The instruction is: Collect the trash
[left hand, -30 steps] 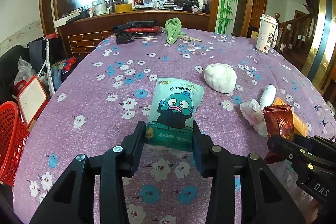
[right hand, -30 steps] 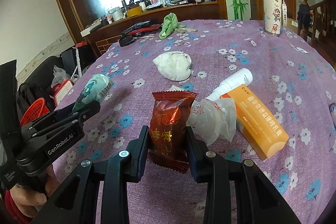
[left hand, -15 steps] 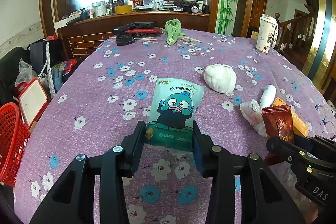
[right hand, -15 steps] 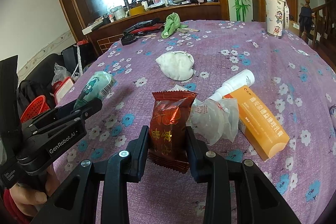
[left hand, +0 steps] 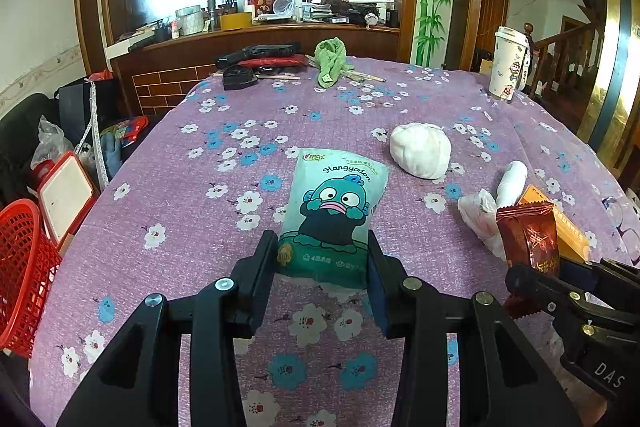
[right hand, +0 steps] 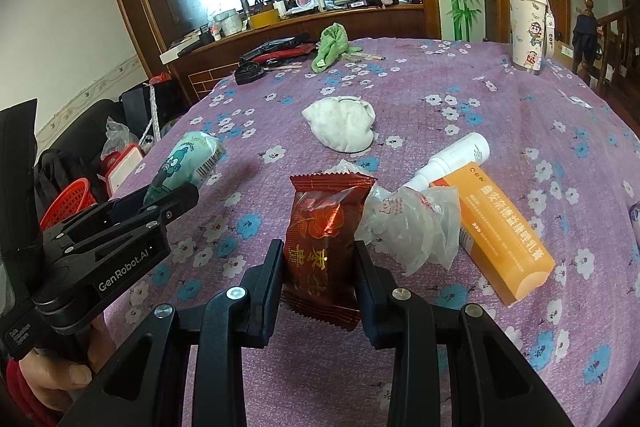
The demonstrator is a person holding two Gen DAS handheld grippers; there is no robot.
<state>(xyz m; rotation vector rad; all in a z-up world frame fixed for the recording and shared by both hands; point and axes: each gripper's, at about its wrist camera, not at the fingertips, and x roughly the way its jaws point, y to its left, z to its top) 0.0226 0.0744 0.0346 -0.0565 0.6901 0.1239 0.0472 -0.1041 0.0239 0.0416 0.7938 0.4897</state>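
My left gripper (left hand: 322, 259) is shut on the near end of a teal tissue pack (left hand: 336, 211) printed with a cartoon fish, held just above the purple flowered tablecloth (left hand: 192, 195). From the right wrist view the same pack (right hand: 182, 165) sticks out past the left gripper (right hand: 176, 193). A dark red snack wrapper (right hand: 322, 247) stands upright between the pads of my right gripper (right hand: 319, 263), which is shut on it. This wrapper (left hand: 528, 239) also shows at the right in the left wrist view.
On the cloth lie a crumpled clear wrapper (right hand: 412, 223), an orange box (right hand: 504, 235), a white tube (right hand: 456, 159), a white wad (right hand: 340, 123), a green cloth (right hand: 332, 45) and a tall paper cup (right hand: 528, 27). A red basket (left hand: 20, 267) stands off the left edge.
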